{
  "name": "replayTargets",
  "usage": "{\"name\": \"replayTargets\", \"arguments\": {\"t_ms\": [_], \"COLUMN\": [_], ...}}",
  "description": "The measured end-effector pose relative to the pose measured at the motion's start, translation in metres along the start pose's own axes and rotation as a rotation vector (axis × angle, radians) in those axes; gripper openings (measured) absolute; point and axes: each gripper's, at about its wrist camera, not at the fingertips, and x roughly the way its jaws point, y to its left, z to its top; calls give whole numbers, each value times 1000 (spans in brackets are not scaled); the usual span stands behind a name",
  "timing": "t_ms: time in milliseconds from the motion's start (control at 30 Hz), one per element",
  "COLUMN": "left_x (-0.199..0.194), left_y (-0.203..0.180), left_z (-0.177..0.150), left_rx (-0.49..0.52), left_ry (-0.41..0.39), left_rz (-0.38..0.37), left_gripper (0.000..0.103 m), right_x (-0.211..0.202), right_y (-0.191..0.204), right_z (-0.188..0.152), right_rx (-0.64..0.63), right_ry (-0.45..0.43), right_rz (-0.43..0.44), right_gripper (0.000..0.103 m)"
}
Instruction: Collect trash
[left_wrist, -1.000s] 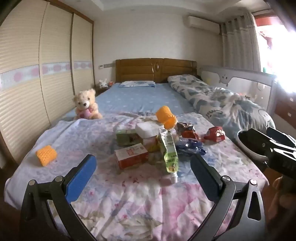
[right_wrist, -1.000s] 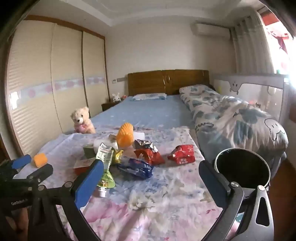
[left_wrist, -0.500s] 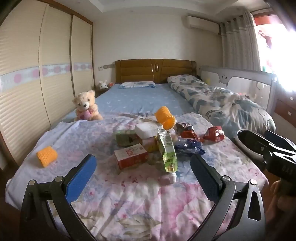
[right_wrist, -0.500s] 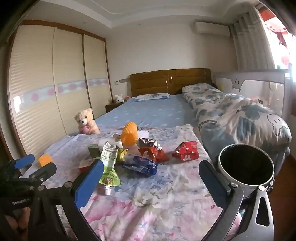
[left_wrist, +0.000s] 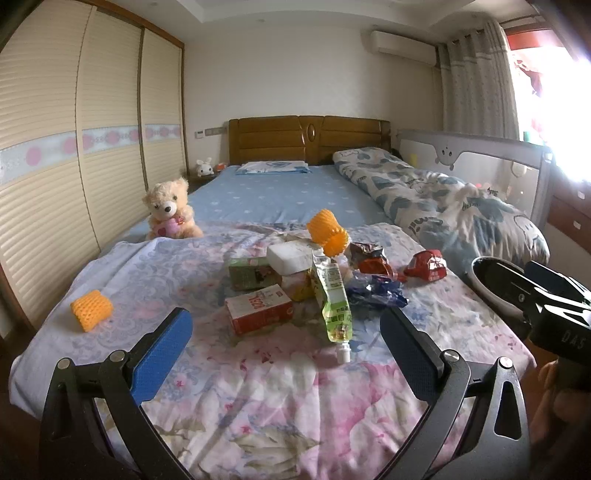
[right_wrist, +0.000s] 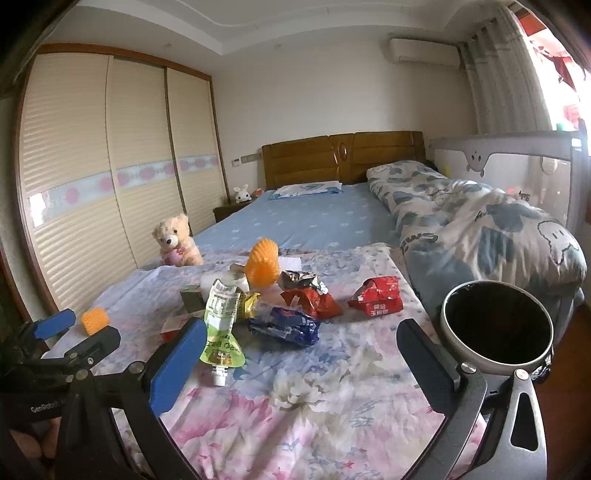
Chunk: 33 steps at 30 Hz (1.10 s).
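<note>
Both my grippers — left (left_wrist: 282, 350), right (right_wrist: 301, 363) — gape wide, holding nothing. Trash at twelve o'clock on the floral sheet (left_wrist: 258, 398): crinkled foil wrappers (right_wrist: 376, 297), glossy spouted pouch (left_wrist: 334, 295), red carton (left_wrist: 258, 308). Round black-lined bin (right_wrist: 496, 326) at two o'clock — beside the bed.

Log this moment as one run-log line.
phase: approach | left gripper: open, empty | right gripper: open, empty | trash pile: on bedspread, untouched | bin: bedside, right

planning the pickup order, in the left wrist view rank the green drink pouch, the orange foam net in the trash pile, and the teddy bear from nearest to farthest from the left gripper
1. Green drink pouch: just ahead of the left gripper, cap end pointing toward it.
2. Orange foam net: at the back of the trash pile, slightly right.
3. Teddy bear: farthest, at the left edge of the bed, beyond the floral sheet.
</note>
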Motion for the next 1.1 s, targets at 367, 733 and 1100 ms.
{"name": "replayTargets", "arguments": {"t_ms": [367,733,1100], "left_x": [0,1,3], "left_y": [0,0,-2], "left_z": [0,1,0], "left_rx": [1,-2,1], "left_ry": [-1,2,4], "left_rz": [0,-5,-10], "left_gripper": [103,103,103], "right_x": [0,0,0], "right_y": [1,2,7], "right_z": [0,-2,-3], "right_rx": [1,4,7], "right_ry": [1,4,10], "right_rz": [1,2,11], "right_gripper": [103,103,103]}}
